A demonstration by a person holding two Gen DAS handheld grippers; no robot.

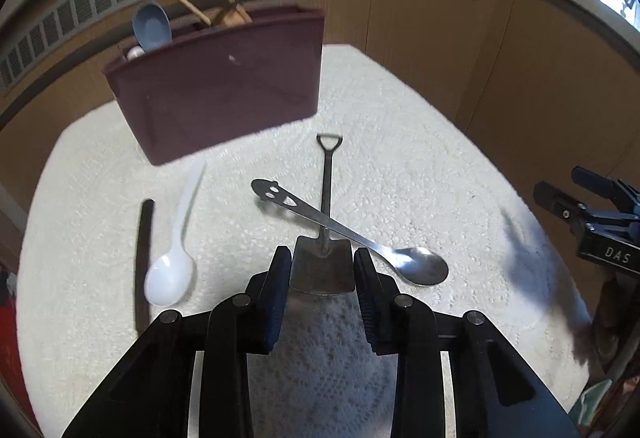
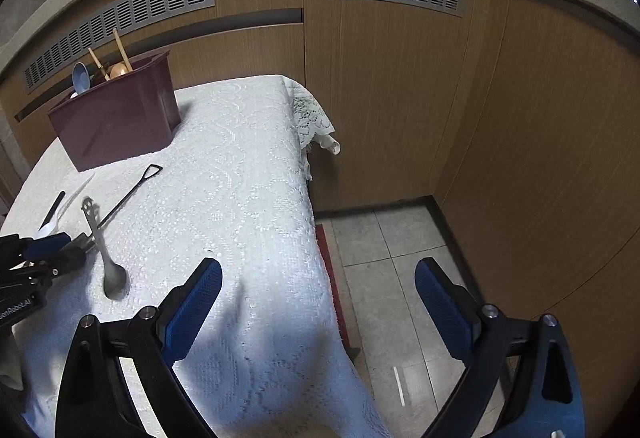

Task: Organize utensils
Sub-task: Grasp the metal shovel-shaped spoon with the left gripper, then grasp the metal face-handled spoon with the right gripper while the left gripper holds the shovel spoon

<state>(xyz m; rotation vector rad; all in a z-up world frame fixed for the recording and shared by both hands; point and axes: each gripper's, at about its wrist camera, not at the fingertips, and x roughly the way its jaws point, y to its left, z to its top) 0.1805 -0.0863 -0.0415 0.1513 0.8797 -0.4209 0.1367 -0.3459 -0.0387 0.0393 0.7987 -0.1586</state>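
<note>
Steel shovel spoon, stiff, light, slick: left tool pinches its blade, smiley spoon lying across; right tool gapes empty.

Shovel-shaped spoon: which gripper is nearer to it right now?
Left. The left gripper has its pads either side of the shovel-shaped spoon blade. The right gripper stands wide open and empty off to the side, over the table edge.
</note>
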